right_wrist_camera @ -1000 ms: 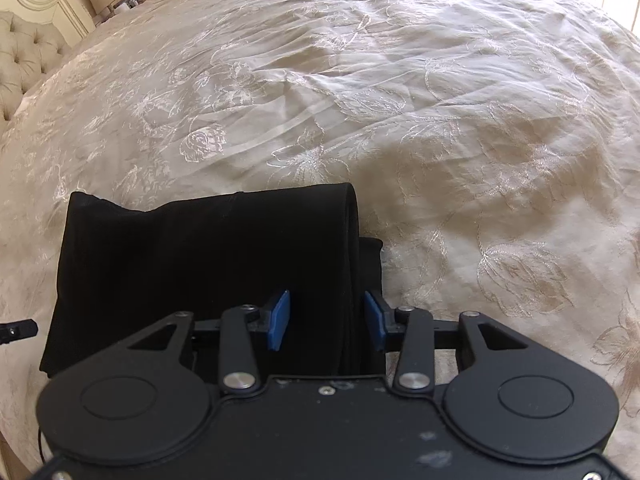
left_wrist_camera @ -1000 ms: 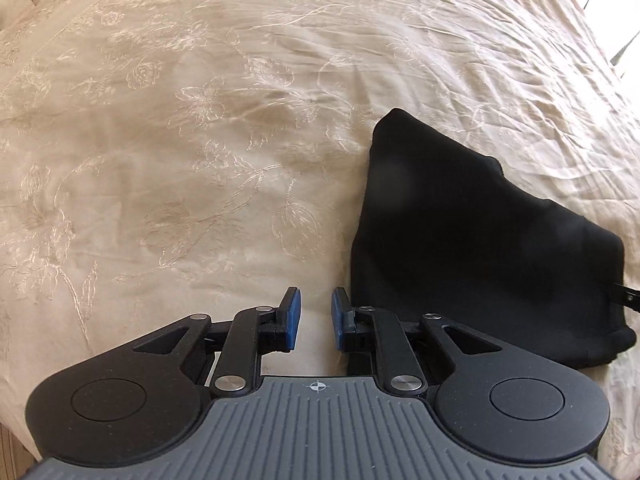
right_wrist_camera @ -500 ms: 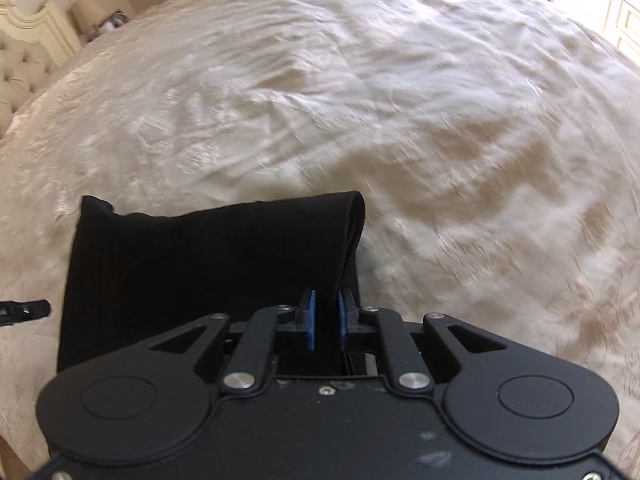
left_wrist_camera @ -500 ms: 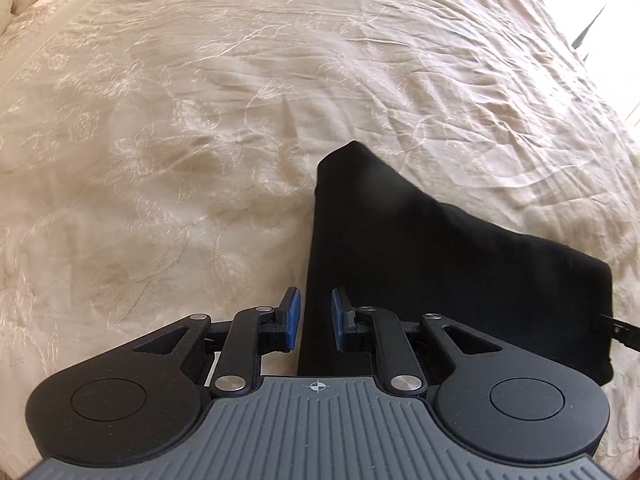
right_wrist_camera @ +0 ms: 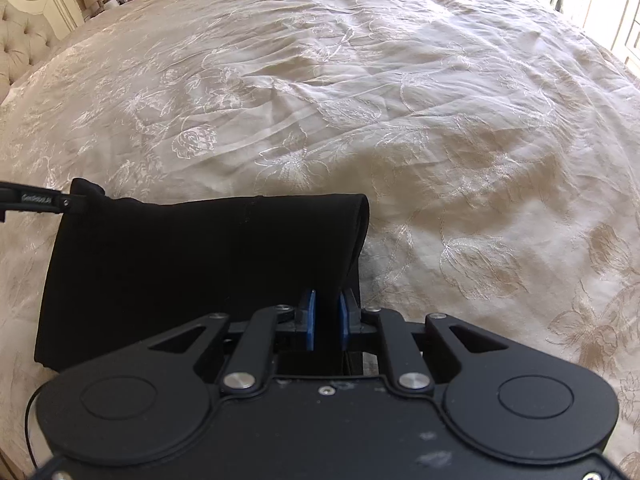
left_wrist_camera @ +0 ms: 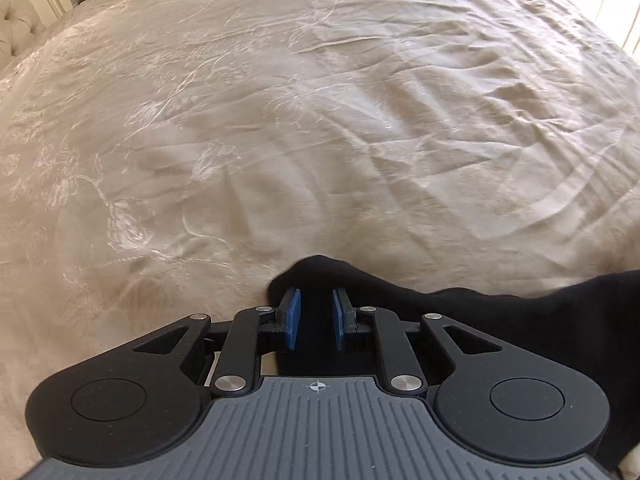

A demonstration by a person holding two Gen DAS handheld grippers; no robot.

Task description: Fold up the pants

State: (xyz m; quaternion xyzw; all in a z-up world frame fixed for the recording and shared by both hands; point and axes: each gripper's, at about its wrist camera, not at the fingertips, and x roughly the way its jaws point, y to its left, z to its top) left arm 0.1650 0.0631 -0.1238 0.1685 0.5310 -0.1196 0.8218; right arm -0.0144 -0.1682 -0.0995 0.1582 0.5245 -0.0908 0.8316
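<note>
Both my grippers bear on the folded black pants (right_wrist_camera: pixel 192 264) lying on the bed (right_wrist_camera: pixel 440 120). My right gripper (right_wrist_camera: pixel 327 314) has its jaws opening slightly, the right-hand fold between them. My left gripper (left_wrist_camera: pixel 316 316) holds narrow jaws over the far left corner; whether they pinch it I cannot tell.

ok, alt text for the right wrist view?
The right gripper has the right-hand edge of the folded black pants between its blue pads, its jaws opening slightly. The pants lie as a flat rectangle on a cream embroidered bedspread. The tip of the left gripper is at their far left corner.
</note>
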